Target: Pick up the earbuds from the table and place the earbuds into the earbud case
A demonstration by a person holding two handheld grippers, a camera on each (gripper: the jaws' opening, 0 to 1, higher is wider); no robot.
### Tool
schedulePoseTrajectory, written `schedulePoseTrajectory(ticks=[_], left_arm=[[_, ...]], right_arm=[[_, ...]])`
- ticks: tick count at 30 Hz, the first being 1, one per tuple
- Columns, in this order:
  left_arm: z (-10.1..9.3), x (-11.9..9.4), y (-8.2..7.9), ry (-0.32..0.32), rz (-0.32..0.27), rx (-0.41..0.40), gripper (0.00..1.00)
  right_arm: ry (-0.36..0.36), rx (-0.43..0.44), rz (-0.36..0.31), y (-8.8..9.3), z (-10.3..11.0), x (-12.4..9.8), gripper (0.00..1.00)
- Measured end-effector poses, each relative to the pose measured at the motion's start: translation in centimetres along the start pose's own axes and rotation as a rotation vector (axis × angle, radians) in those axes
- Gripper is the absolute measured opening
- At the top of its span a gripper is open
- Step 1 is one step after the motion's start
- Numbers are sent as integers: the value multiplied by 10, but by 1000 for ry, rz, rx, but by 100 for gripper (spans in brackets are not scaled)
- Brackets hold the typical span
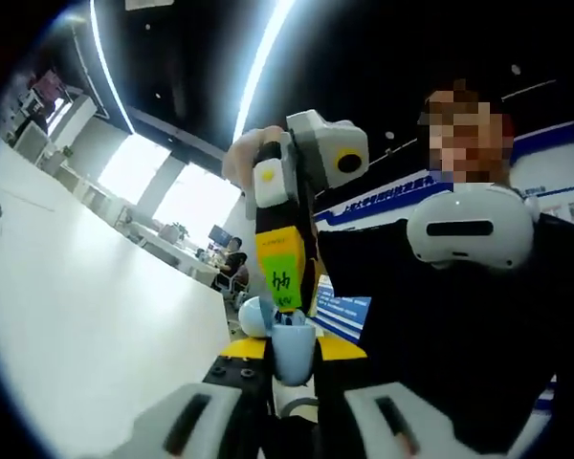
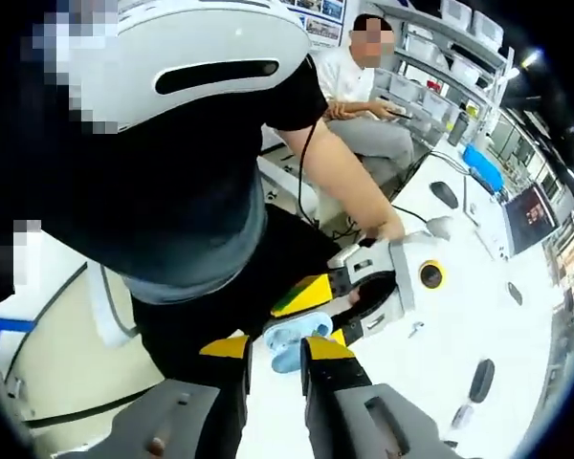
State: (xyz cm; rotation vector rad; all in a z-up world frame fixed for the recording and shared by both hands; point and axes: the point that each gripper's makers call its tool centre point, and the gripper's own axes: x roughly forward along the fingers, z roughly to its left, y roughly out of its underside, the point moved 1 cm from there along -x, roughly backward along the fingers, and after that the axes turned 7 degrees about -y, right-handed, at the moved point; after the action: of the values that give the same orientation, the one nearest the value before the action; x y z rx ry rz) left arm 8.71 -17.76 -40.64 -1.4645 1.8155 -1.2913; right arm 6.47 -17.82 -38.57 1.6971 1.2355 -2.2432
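You are holding the two grippers up, facing each other above the white table (image 2: pixel 517 344). In the left gripper view, the pale blue earbud case (image 1: pixel 293 350) is sitting just beyond your left gripper (image 1: pixel 292 382), with its lid (image 1: pixel 253 316) swung open to one side; the jaws are closing on the base of the case and holding it. The right gripper (image 1: pixel 289 311) is coming down from above with its tips right at the mouth of the case. In the right gripper view, the open case is lying just past the yellow-tipped jaws of your right gripper, in line with the gap between them, while the left gripper reaches in from the far side. The right jaws are standing slightly apart; whether an earbud is pinched between them cannot be told, since no earbud can be made out.
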Motion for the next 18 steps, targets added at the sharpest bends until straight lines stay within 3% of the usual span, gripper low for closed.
schedulePoseTrajectory(ticks=[5,11,15,18], left_arm=[[2,-1,-1,-38,-7,30,18],[15,-5,-4,-169,-12,125,18],[26,-11,-8,-276,-13,218,18],[36,-19,-9,-407,-3,330,18]], right_arm=[[84,99,-75,-1,-8,-9,26],[265,239,-301,3,-24,-31,37],[376,313,-468,10,-30,-42,41],[481,383,-535,25,-38,-41,41]])
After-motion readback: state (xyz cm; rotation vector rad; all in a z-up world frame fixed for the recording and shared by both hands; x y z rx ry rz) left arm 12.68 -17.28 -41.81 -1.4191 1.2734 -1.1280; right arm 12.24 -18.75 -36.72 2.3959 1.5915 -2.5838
